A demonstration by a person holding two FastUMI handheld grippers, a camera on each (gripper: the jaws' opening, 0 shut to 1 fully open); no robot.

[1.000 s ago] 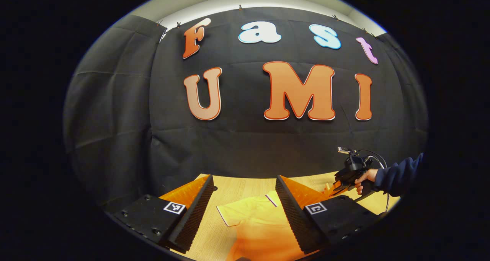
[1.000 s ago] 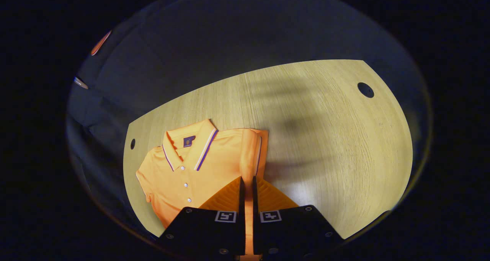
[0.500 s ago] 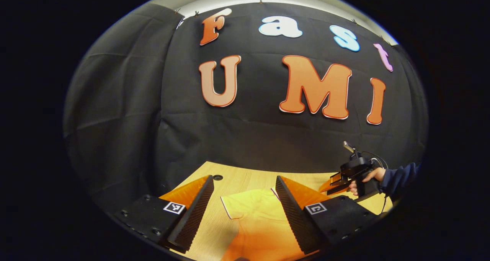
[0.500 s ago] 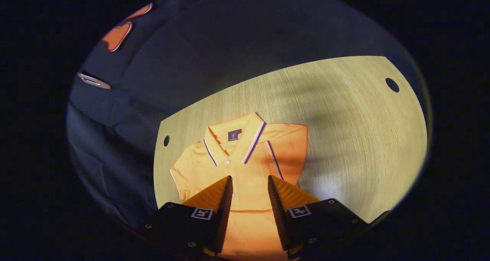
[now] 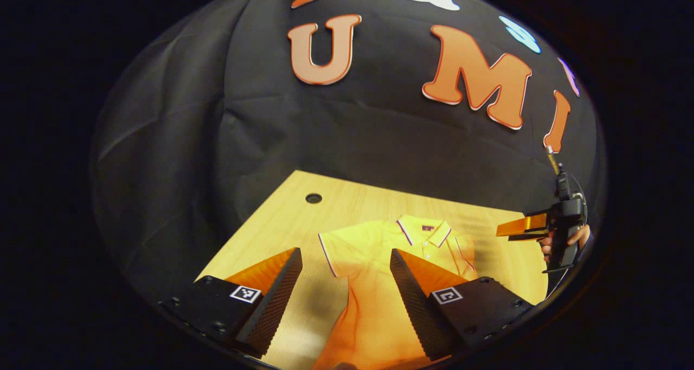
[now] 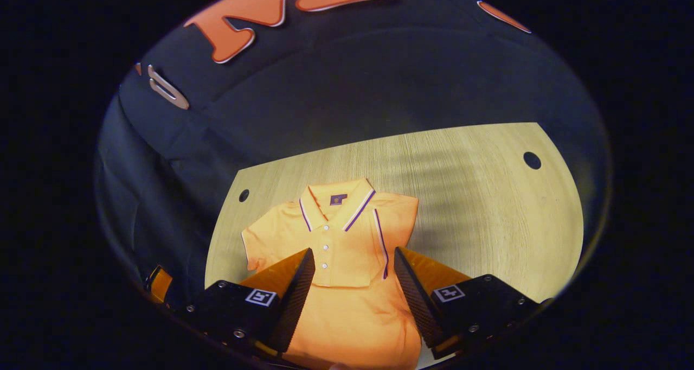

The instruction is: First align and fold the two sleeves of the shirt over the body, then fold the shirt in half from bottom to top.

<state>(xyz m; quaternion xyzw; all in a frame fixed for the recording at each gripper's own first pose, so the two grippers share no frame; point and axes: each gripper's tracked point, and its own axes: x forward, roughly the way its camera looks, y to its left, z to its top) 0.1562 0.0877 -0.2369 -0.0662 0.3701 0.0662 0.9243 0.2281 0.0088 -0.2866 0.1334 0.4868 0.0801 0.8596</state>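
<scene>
So the biggest risk I see here is the sleeve that's already folded over the body [image 6: 382, 234] getting dragged back open. It just lies loose on the orange polo shirt [image 6: 336, 261], so if the left gripper [image 5: 344, 299] pulls the other sleeve [image 5: 339, 245] across too fast or too low, the whole shirt could slide on the smooth wooden table [image 6: 477, 207] and undo that fold. Second worry: pinching too deep and grabbing the body fabric along with the sleeve, which would bunch everything up instead of giving a clean crease.

Where things sit: the shirt lies flat on the table, collar [image 6: 336, 202] toward the booth wall, buttons up. In the left gripper view the fingers are spread wide with nothing between them, hovering above the table, and the unfolded sleeve sits just ahead of the gap. In the right gripper view the right gripper [image 6: 352, 288] is also spread apart and empty, above the shirt's chest, the button placket showing between the fingers.
</scene>
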